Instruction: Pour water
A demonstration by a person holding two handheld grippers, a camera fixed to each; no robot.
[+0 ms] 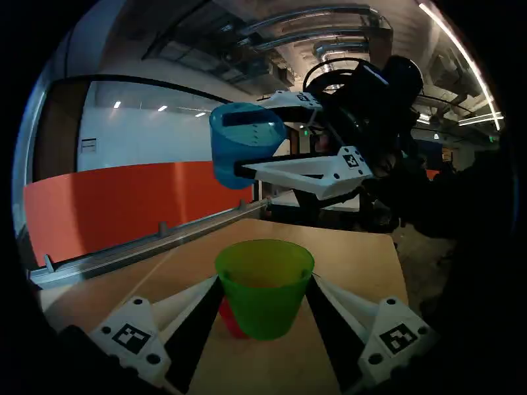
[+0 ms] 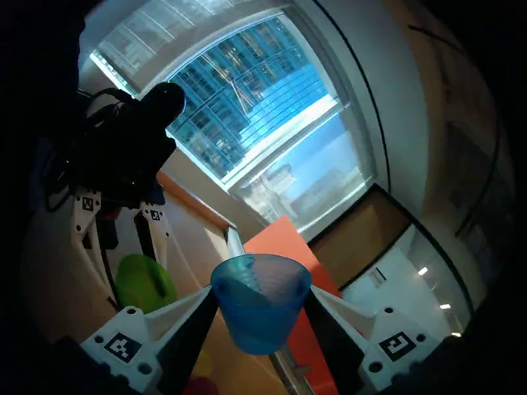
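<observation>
Left claw [image 1: 263, 282] gripping green cup [image 1: 265, 306], half-hidden red object [image 1: 230, 321] beneath, perhaps another cup

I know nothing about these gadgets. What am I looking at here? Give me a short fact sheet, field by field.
left gripper: closed on a green cup, upright, low over the wooden table
right gripper: closed on a blue cup, held in the air, higher than the green one
water: no stream visible
also there: red item by the green cup's base; orange wall panel
</observation>
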